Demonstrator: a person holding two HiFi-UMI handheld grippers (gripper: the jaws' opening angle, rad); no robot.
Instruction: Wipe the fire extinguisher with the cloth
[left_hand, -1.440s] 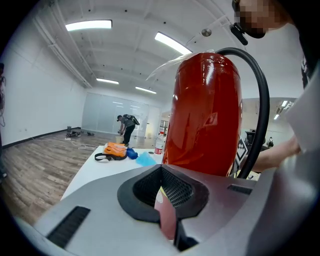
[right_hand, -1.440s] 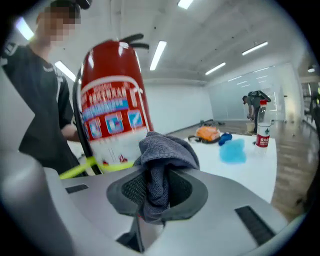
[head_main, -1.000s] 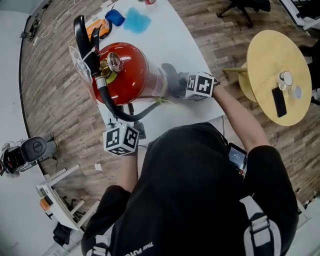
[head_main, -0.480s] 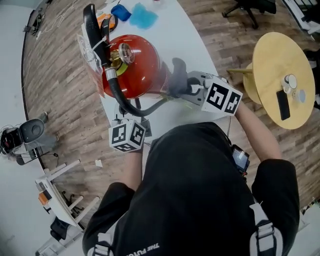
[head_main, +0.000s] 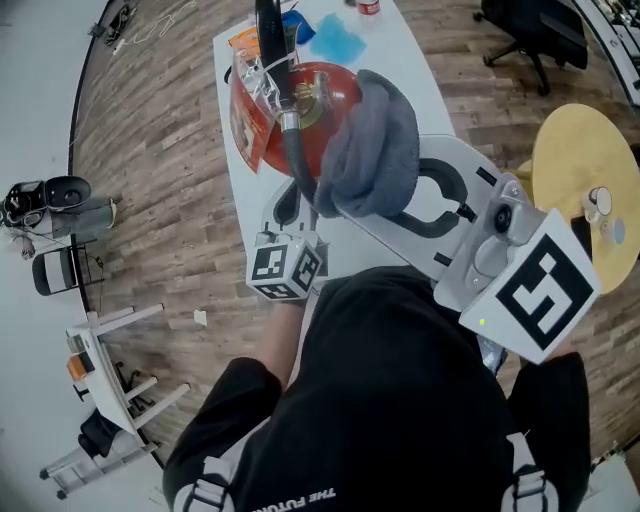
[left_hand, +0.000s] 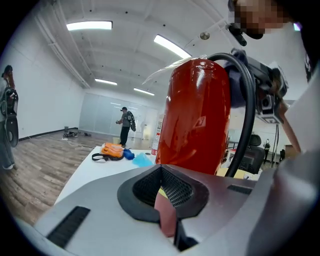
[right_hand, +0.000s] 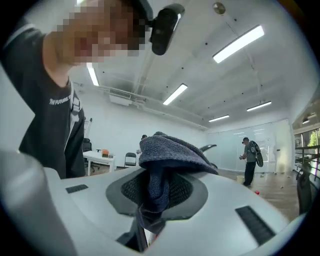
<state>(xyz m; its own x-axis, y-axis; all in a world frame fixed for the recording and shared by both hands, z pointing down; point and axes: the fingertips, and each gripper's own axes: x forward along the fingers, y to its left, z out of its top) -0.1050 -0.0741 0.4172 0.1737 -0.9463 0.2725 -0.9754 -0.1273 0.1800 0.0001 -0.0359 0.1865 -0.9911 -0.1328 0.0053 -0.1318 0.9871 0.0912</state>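
The red fire extinguisher (head_main: 322, 95) stands upright on the white table (head_main: 400, 70), its black hose (head_main: 298, 165) hanging down the near side. My right gripper (head_main: 350, 200) is raised high and shut on the grey cloth (head_main: 375, 150), which bunches against the extinguisher's upper right shoulder. In the right gripper view the cloth (right_hand: 167, 155) drapes over the closed jaws. My left gripper (head_main: 285, 212) sits low by the extinguisher's base, jaws together. In the left gripper view the red cylinder (left_hand: 200, 115) rises just beyond them, the hose (left_hand: 246, 115) to its right.
A blue cloth (head_main: 335, 38) and an orange item (head_main: 245, 40) lie at the table's far end. A round yellow table (head_main: 585, 180) stands at the right, an office chair (head_main: 530, 30) beyond it. A person (left_hand: 125, 125) stands far off in the room.
My right gripper has risen with the grey cloth from low on the extinguisher's right side up to its shoulder. The left gripper has stayed by the base.
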